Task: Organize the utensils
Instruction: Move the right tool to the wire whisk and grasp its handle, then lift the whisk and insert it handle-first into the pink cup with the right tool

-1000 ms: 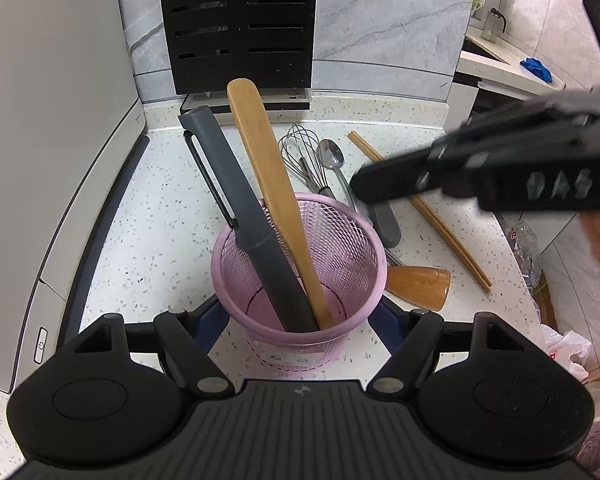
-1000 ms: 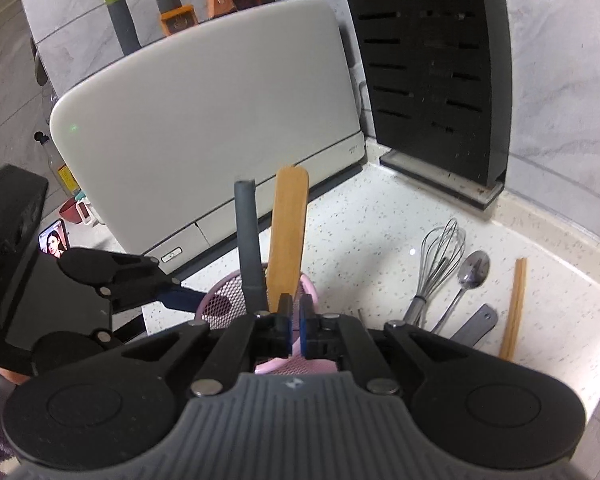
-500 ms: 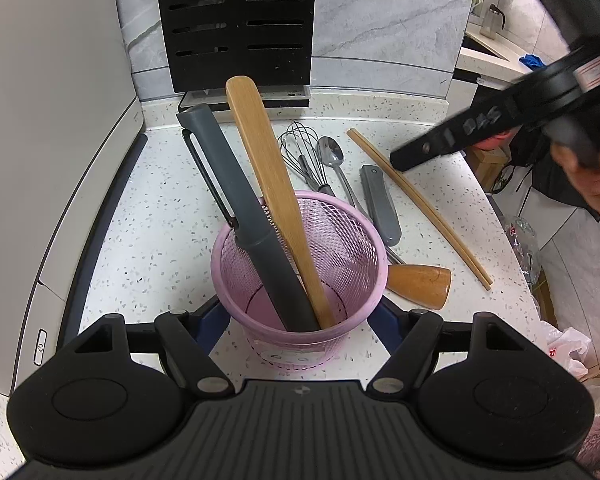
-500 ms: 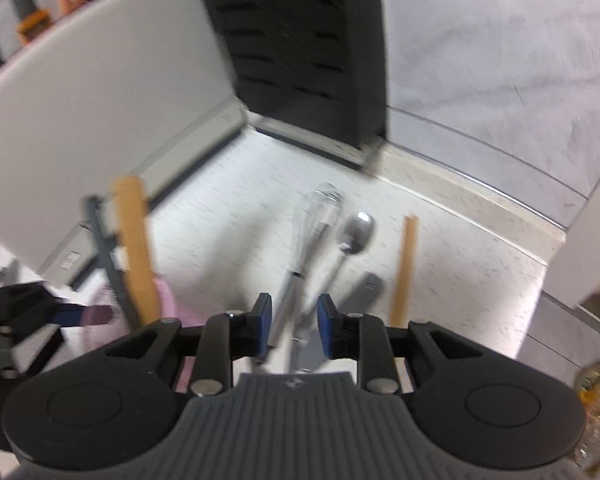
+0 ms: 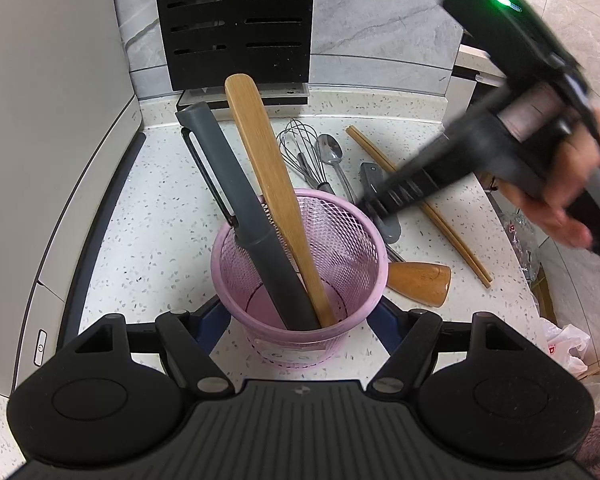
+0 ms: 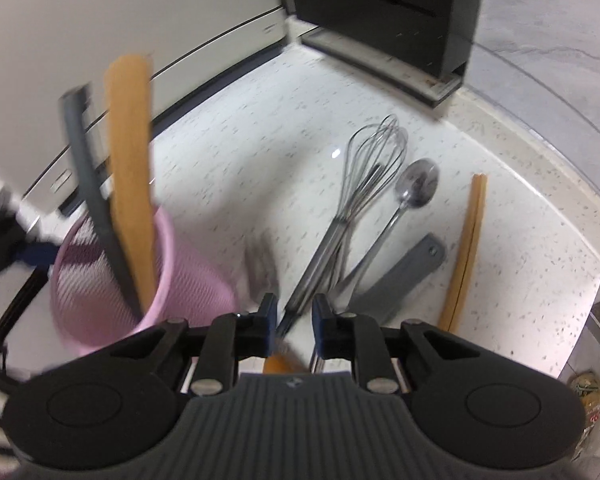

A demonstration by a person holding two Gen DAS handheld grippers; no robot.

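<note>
Pink mesh basket point(image 5: 300, 264) on the speckled counter point(image 5: 160, 200), with two things standing in it: a grey peeler point(image 5: 244, 216) leaning left, and a wooden spatula point(image 5: 276, 192) beside it, both poking well above the rim. Left gripper point(image 5: 300, 320) has its jaws spread wide to either side of the basket's base; whether the pads press the wall, cannot tell.

Loose on the counter to the right of the basket: whisk point(image 6: 364, 200), spoon point(image 6: 404, 208), a grey flat handle point(image 6: 404, 272), chopsticks point(image 6: 466, 248), and a second wooden spatula point(image 5: 420, 282) lying near the basket's right side.

Since a second ago the right gripper point(image 6: 294, 320) has left the basket, swung out right, and come back down low over the loose utensils; its jaws, then clenched, now stand parted and hold nothing. View is motion-blurred.

The whisk's handle end lies right between the parted jaws, just ahead of them; spoon and grey handle sit just to the right.
</note>
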